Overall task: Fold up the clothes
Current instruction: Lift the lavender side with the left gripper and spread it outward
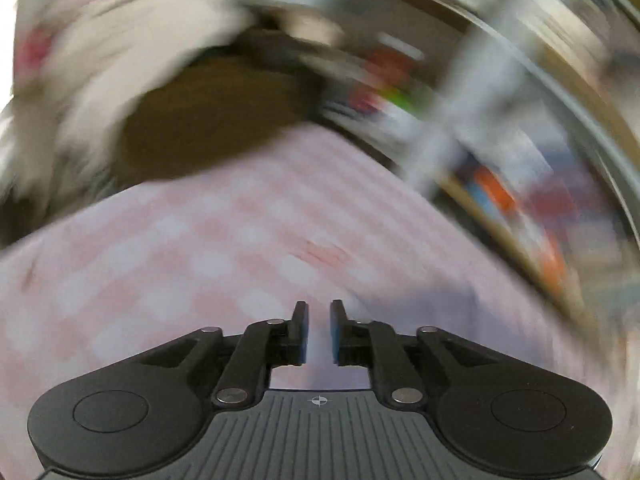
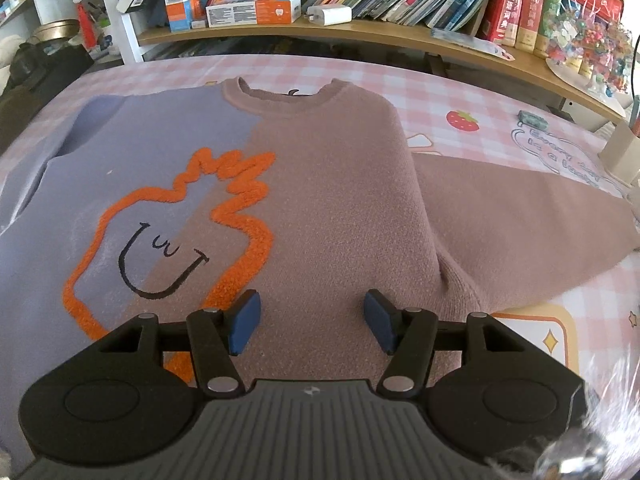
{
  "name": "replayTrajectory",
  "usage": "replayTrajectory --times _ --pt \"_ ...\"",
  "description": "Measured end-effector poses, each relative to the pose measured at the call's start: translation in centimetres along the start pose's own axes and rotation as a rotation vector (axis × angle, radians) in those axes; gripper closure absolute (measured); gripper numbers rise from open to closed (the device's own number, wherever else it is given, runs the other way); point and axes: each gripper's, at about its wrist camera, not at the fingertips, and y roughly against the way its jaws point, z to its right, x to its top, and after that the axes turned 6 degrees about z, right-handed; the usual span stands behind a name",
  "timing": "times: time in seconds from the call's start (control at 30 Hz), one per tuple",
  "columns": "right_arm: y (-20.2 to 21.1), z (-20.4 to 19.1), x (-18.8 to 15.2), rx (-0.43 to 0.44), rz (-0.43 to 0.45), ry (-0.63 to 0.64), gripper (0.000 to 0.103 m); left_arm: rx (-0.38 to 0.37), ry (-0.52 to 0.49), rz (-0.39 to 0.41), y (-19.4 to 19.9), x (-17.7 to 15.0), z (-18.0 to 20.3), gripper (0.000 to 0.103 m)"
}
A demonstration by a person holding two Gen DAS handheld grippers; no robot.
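Note:
A sweater [image 2: 320,184], half lilac and half dusty pink with an orange fuzzy outline and a drawn smile, lies flat on the pink checked cloth [image 2: 460,92], neck away from me. Its pink sleeve [image 2: 520,224] stretches out to the right. My right gripper [image 2: 312,320] hovers over the lower chest, open and empty. The left wrist view is heavily blurred by motion. My left gripper [image 1: 319,330] is over the checked cloth [image 1: 200,240], its jaws nearly together with a narrow gap and nothing between them. A lilac patch [image 1: 432,304] at its right may be the sweater.
A wooden shelf [image 2: 360,36] with books and boxes runs behind the table. A colourful bead ornament [image 2: 588,40] stands at the far right. A small beige box [image 2: 624,152] sits at the right edge. Dark items [image 2: 36,68] are at the far left.

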Motion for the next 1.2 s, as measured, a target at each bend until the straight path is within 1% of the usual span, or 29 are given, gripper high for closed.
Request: replayTrajectory --times 0.03,0.1,0.13,0.2,0.23,0.3,0.37,0.47,0.5,0.53,0.57,0.6,0.7,0.73,0.77,0.83,0.87,0.97,1.0,1.07,1.13,1.2 --pt "0.0 0.0 0.0 -0.001 0.001 -0.003 0.046 -0.034 -0.158 -0.024 0.5 -0.6 2.0 0.084" --pt "0.0 0.0 0.0 -0.003 0.003 -0.008 0.046 -0.049 -0.464 -0.052 1.3 -2.9 5.3 0.082" --pt "0.0 0.0 0.0 -0.004 0.002 -0.009 0.046 -0.051 -0.587 -0.061 1.6 -4.1 6.3 0.083" --pt "0.0 0.0 0.0 -0.006 0.001 -0.01 0.046 -0.086 -0.754 -0.1 2.1 -6.1 7.4 0.082" --pt "-0.1 0.0 0.1 -0.007 0.0 -0.011 0.046 -0.102 -0.791 -0.125 2.2 -6.7 7.6 0.082" --pt "-0.1 -0.1 0.1 -0.01 0.0 -0.014 0.046 -0.128 -0.828 -0.17 2.1 -7.6 7.8 0.082" --pt "-0.1 -0.1 0.1 -0.014 0.001 -0.018 0.046 -0.146 -0.835 -0.173 2.1 -8.0 7.9 0.083" --pt "-0.1 -0.1 0.1 -0.019 0.0 -0.023 0.046 -0.181 -0.84 -0.163 2.3 -8.1 8.4 0.078" --pt "-0.1 -0.2 0.1 -0.02 0.0 -0.024 0.046 -0.189 -0.842 -0.158 2.1 -8.1 8.6 0.068" --pt "-0.2 -0.2 0.1 -0.022 -0.001 -0.025 0.046 -0.187 -0.848 -0.152 2.0 -8.2 8.7 0.053" --pt "-0.2 -0.2 0.1 -0.023 -0.001 -0.027 0.046 -0.181 -0.854 -0.147 1.8 -8.3 8.7 0.047" --pt "-0.2 -0.2 0.1 -0.025 0.0 -0.028 0.045 -0.175 -0.86 -0.141 1.7 -8.4 8.8 0.043" --pt "-0.2 -0.3 0.1 -0.031 0.0 -0.033 0.046 -0.19 -0.832 -0.156 1.4 -8.2 8.4 0.043" --pt "-0.2 -0.3 0.1 -0.033 0.001 -0.035 0.046 -0.192 -0.808 -0.167 1.2 -7.9 8.1 0.046" --pt "-0.2 -0.4 0.1 -0.036 0.001 -0.037 0.046 -0.178 -0.791 -0.182 0.9 -7.6 7.8 0.053" --pt "-0.2 -0.4 0.1 -0.039 0.0 -0.041 0.046 -0.174 -0.731 -0.203 0.5 -7.0 6.9 0.07" --pt "-0.3 -0.4 0.1 -0.04 0.001 -0.043 0.046 -0.173 -0.705 -0.212 0.4 -6.7 6.4 0.075" --pt "-0.3 -0.4 0.1 -0.048 0.003 -0.048 0.046 -0.164 -0.624 -0.214 -0.2 -5.6 5.1 0.102" --pt "-0.3 -0.5 0.1 -0.051 0.003 -0.051 0.046 -0.156 -0.587 -0.205 -0.3 -5.0 4.6 0.101" --pt "-0.3 -0.5 0.1 -0.055 0.004 -0.057 0.046 -0.095 -0.501 -0.131 -0.4 -3.0 3.3 0.101" --pt "-0.3 -0.6 0.1 -0.059 0.004 -0.062 0.046 0.041 -0.384 -0.008 -0.3 0.0 1.1 0.101" --pt "-0.4 -0.6 0.1 -0.068 0.003 -0.066 0.046 0.198 -0.257 0.101 -0.2 3.0 -1.1 0.1"
